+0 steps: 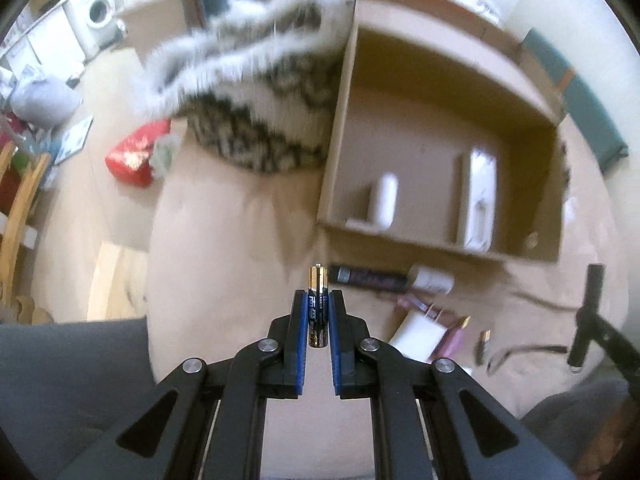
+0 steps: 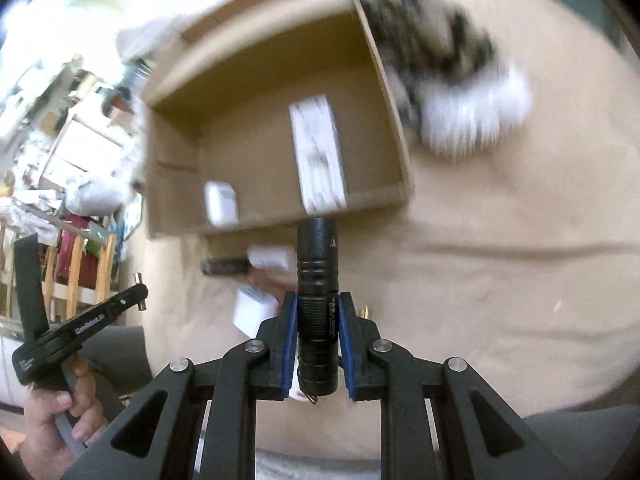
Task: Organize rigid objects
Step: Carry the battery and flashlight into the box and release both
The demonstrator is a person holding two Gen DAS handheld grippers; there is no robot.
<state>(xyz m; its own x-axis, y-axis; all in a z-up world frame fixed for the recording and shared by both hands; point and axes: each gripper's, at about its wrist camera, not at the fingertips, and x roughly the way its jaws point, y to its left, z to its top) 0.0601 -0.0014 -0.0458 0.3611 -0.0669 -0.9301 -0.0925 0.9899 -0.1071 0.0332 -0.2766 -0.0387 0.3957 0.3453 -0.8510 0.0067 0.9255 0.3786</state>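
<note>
Home: washing machine [image 1: 100, 10], cluttered shelves [image 2: 76, 148].

Black flashlight [image 2: 317, 304], brown cardboard box [image 2: 256, 80]

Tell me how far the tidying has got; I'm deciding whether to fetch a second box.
Done: two white items already lie inside the cardboard box. In hand: the left tongs grip a battery, the right tongs a black flashlight. Left: a dark tube, a white charger and a few small pieces still lie on the beige surface outside the box.
</note>
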